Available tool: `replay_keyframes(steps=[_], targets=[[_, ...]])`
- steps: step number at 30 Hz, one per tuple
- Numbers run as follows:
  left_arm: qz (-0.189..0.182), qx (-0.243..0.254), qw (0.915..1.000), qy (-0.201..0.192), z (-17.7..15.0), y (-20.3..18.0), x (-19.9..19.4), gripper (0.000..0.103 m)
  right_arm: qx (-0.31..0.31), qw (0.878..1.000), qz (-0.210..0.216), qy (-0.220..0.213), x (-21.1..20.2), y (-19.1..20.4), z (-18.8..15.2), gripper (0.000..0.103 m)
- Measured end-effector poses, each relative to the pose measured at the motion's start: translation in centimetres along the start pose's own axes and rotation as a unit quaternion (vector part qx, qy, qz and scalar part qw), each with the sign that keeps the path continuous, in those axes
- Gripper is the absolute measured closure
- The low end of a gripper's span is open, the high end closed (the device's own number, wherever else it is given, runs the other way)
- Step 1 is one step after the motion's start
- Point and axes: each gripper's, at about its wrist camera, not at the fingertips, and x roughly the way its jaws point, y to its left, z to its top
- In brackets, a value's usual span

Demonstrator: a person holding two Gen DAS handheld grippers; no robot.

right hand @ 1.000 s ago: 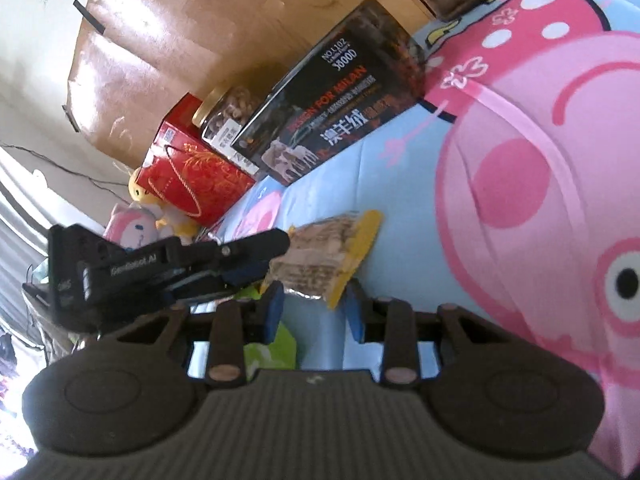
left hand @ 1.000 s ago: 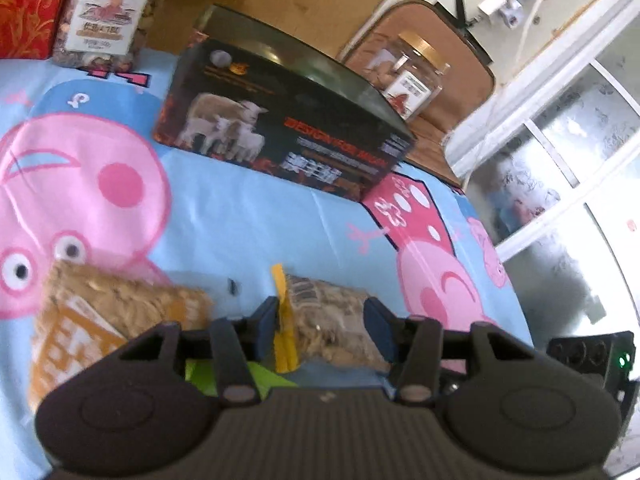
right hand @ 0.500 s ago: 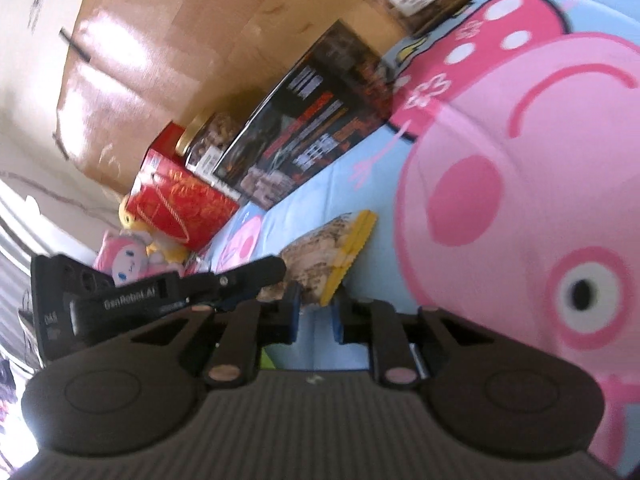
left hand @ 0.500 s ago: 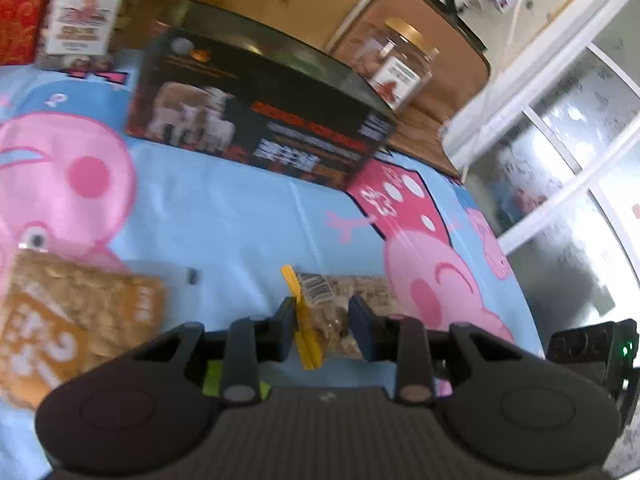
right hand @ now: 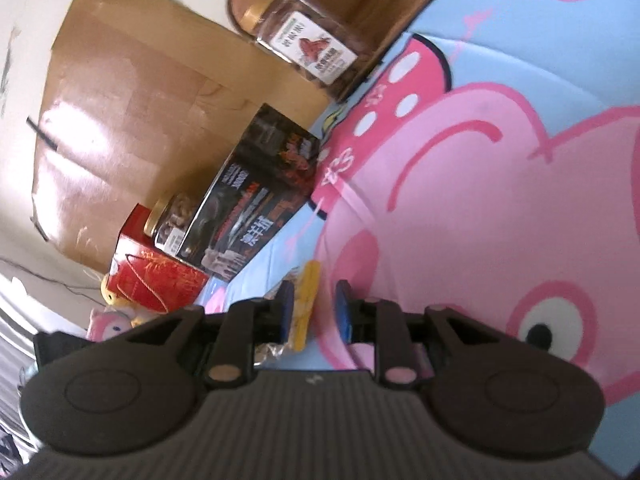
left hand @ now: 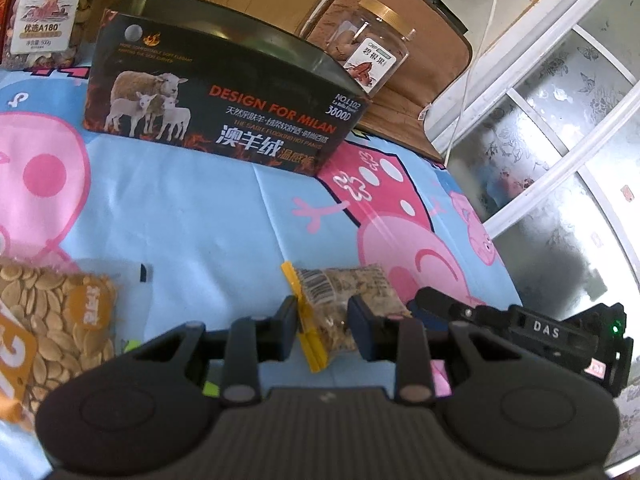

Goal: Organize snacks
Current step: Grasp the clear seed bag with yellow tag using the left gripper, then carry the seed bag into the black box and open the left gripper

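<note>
A small clear snack packet with a yellow sealed edge [left hand: 340,300] lies on the pig-print cloth. My left gripper [left hand: 322,326] is shut on its near end. My right gripper [right hand: 314,312] comes in from the packet's right side; it shows in the left wrist view [left hand: 520,328]. Its jaws stand narrow around the packet's yellow edge [right hand: 306,304], and I cannot tell if they press it. A larger bag of pumpkin seeds [left hand: 44,328] lies left of the packet.
A black sheep-print box [left hand: 216,112] stands across the back. A nut jar [left hand: 370,52] sits behind it at right, a cashew jar [left hand: 44,8] at back left. A red gift box [right hand: 156,276] and plush toys [right hand: 110,316] lie far left.
My left gripper has closed from wide open onto the packet. My right gripper has moved in over the yellow edge and narrowed.
</note>
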Motion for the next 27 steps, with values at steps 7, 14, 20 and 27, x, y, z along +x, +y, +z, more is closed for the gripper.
replay_keyframes(steps=[7,14,20,27], targets=[[0.002,0.000,1.0000,-0.006,-0.4,0.0,-0.3,0.075,-0.045,0.998,0.002,0.034,1.7,2.2,-1.2,0.074],[-0.014,-0.023,0.9994,-0.022,-0.6,0.6,-2.3,0.075,-0.089,0.995,0.027,0.038,1.7,4.1,-2.0,0.083],[-0.004,0.012,0.9959,-0.090,4.0,-0.9,-5.9,0.075,-0.165,0.984,0.063,0.001,3.0,9.0,0.9,0.083],[0.055,0.020,0.9872,-0.148,12.2,-0.5,-4.5,0.072,-0.237,0.967,0.067,-0.063,8.7,12.9,6.1,0.081]])
